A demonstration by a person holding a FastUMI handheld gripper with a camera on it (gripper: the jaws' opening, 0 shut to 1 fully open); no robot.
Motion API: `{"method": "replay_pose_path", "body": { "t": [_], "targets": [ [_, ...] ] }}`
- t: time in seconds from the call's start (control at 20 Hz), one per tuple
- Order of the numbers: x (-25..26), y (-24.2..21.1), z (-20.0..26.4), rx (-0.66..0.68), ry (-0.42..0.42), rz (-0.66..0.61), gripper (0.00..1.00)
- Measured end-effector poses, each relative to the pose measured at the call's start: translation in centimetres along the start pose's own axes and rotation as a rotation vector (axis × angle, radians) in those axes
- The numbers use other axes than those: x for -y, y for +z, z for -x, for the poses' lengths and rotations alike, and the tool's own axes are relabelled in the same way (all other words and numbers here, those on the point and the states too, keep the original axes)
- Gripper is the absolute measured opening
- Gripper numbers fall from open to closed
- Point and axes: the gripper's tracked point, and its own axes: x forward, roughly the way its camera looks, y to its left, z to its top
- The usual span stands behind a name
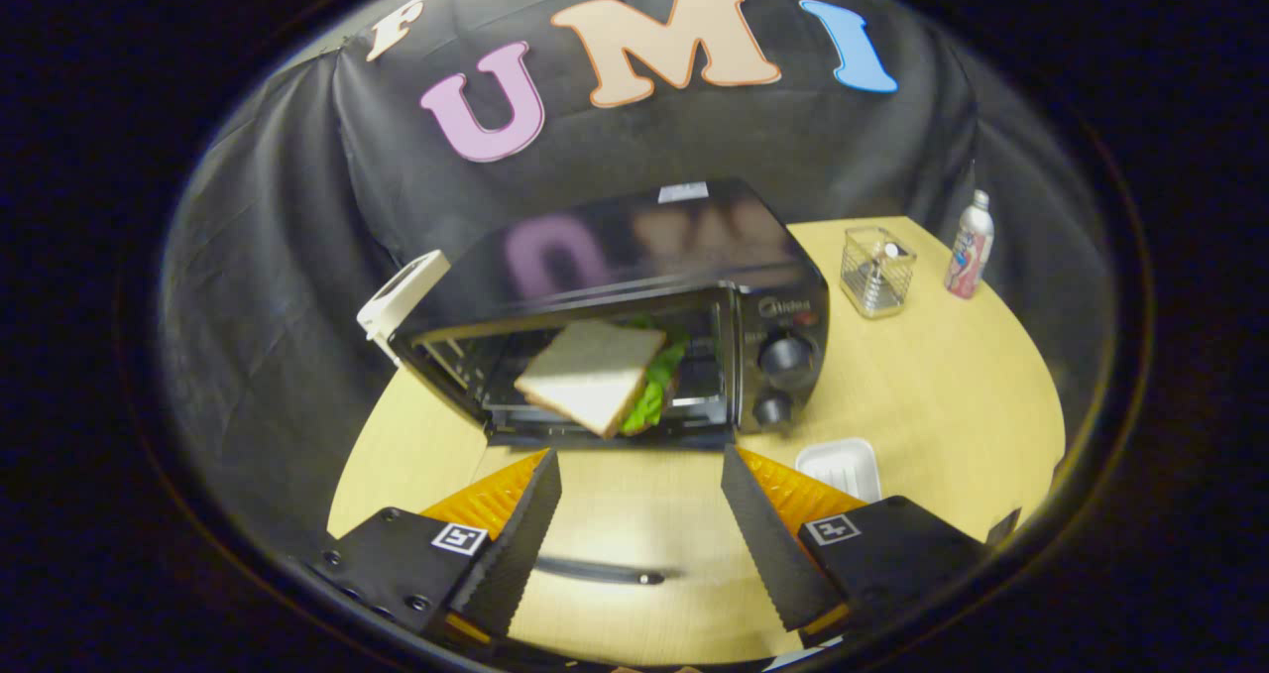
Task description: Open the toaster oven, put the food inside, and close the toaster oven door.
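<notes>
1. Two fingers of my tongs [641, 514] are spread wide apart, holding nothing.
2. The white-bread sandwich with green lettuce [595, 381] sits tilted in the mouth of the open black toaster oven [634, 306].
3. I should nudge it deeper, then lift the door shut.

Black toaster oven [634, 286], white-bread sandwich [592, 373] with green lettuce [654, 391], pale wood table [952, 395], white tray [841, 467]

Your gripper [640, 467] fingers are standing apart, gripping nothing — just ahead, the sandwich [598, 376] is lying inside the open toaster oven [634, 306]; a tray [843, 467], basket [876, 271] and bottle [970, 247] are sitting to its right.
</notes>
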Motion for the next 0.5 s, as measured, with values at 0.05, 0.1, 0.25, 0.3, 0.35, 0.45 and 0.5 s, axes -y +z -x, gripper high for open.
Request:
{"method": "replay_pose_path", "body": {
  "t": [0.05,0.1,0.25,0.3,0.35,0.45,0.5],
  "targets": [
    [0.3,-1.1,0.5,-0.020,-0.006,0.002,1.00],
    [0.4,-2.2,0.9,-0.043,-0.010,0.006,1.00],
    [0.3,-6.0,1.6,-0.113,-0.006,-0.008,1.00],
    [0.4,-7.2,1.7,-0.138,-0.008,-0.015,1.00],
    [0.4,-8.5,1.5,-0.161,-0.011,-0.019,1.00],
    [0.6,-10.5,1.1,-0.200,-0.018,-0.012,1.00],
    [0.6,-11.3,0.7,-0.212,-0.021,-0.008,1.00]
  ]
}}
